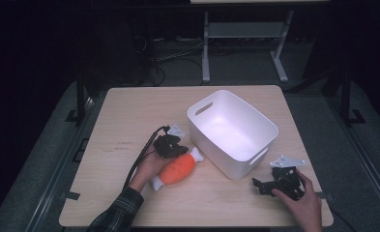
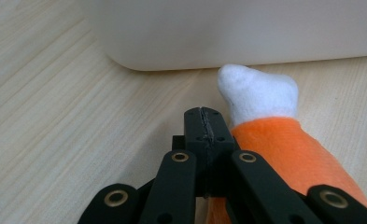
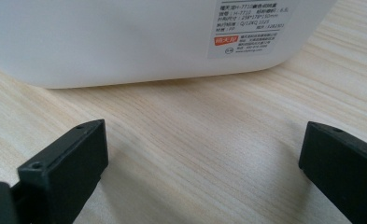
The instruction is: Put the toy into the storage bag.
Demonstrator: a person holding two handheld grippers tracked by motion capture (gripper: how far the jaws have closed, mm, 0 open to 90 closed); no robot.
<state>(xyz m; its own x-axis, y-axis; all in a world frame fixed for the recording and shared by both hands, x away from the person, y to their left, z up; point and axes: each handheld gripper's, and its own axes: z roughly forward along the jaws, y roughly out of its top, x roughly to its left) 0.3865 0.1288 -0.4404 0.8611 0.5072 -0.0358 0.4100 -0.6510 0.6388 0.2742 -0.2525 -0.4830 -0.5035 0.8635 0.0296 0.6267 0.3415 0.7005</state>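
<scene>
A: Which step does this look like?

B: The pickup, by the look of it. The left gripper (image 2: 204, 122) has its jaws pressed together with nothing between them, and the toy (image 2: 284, 154), orange with white ends, lies just beside the fingers, touching their outer flank in the left gripper view. So the toy is not held; it rests on the table (image 1: 129, 116).

A: And where does the toy sit relative to the bin?

B: Its white end lies just ahead of the closed fingertips, and the bin (image 2: 228, 32) wall stands a little beyond that, close to the white end; whether the two touch cannot be told. In the high view the toy (image 1: 178, 169) lies under the left gripper (image 1: 168, 145), with the bin (image 1: 233, 133) to one side.

A: The other hand?

B: The right gripper (image 3: 202, 158) rests low on the table with its fingers spread wide, nothing between them but bare wood. The bin's labelled wall stands ahead of the fingertips, apart from them. It appears to be idle.

A: What does the next move call for, then?

B: Probably the left jaws must open, shift sideways so the orange body comes between the fingers, then close on it. The toy looks soft, so a grip across the thick middle seems safest. After that, a lift over the bin's rim and a release inside, most likely.
</scene>
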